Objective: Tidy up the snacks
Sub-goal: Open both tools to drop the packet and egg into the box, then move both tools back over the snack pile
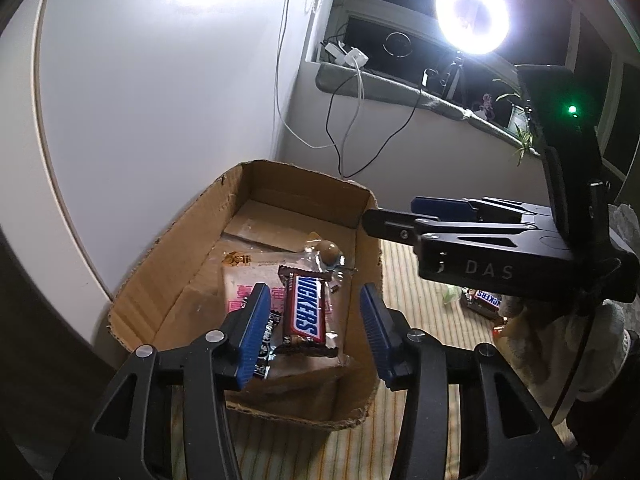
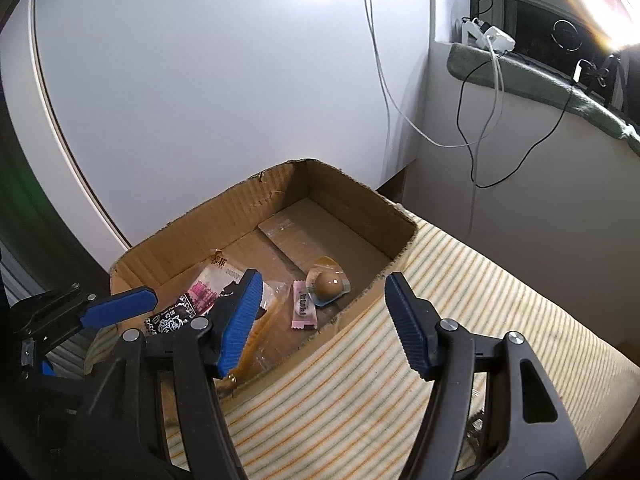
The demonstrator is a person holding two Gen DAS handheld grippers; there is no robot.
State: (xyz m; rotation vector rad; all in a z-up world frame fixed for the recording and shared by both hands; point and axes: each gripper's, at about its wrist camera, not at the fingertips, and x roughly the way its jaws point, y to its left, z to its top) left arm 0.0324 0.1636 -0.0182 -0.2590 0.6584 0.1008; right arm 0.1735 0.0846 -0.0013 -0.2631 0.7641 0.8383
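Note:
An open cardboard box (image 1: 168,276) holds snacks: a Snickers bar (image 1: 306,312), a pink-printed clear packet (image 1: 256,280), a black-and-white packet (image 1: 266,344) and a brown ball in a clear wrapper (image 1: 322,252). My left gripper (image 1: 316,328) is open and empty, hovering over the Snickers bar. In the right wrist view the box (image 2: 360,204) shows the ball (image 2: 328,282), a small pink packet (image 2: 304,308) and the pink-printed packet (image 2: 208,288). My right gripper (image 2: 322,320) is open and empty above the box's near wall. It also shows in the left wrist view (image 1: 404,224).
The box stands on a striped cloth (image 2: 460,300) against a white wall (image 1: 160,100). Another Snickers bar (image 1: 486,300) lies on the cloth at the right. A windowsill (image 1: 400,88) with cables and a bright ring lamp (image 1: 472,16) is behind.

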